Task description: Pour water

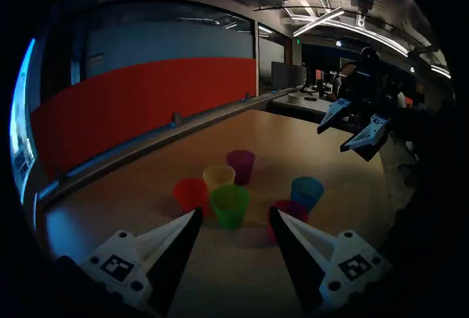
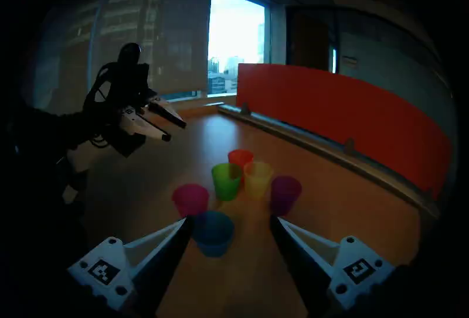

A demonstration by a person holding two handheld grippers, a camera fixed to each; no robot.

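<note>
While spread and empty, right gripper [image 2: 230, 219] is hovering.
Blue cup [image 2: 212, 233] is sitting just ahead — centring it seems wise.

The red cup [image 1: 190, 194] and yellow cup [image 1: 218, 176] crowd the green cup [image 1: 229, 205], perhaps touching it. The pink cup [image 2: 190, 199] and blue cup [image 1: 306, 192] stand apart from it, leaving a lane. Bare table [image 1: 293, 136] lies beyond.

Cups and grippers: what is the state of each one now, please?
Red cup, upright.
Yellow cup, upright.
Green cup, upright.
Purple cup, upright.
Blue cup, upright.
Pink cup, upright.
Left gripper, open, holding nothing.
Right gripper, open, holding nothing.
</note>
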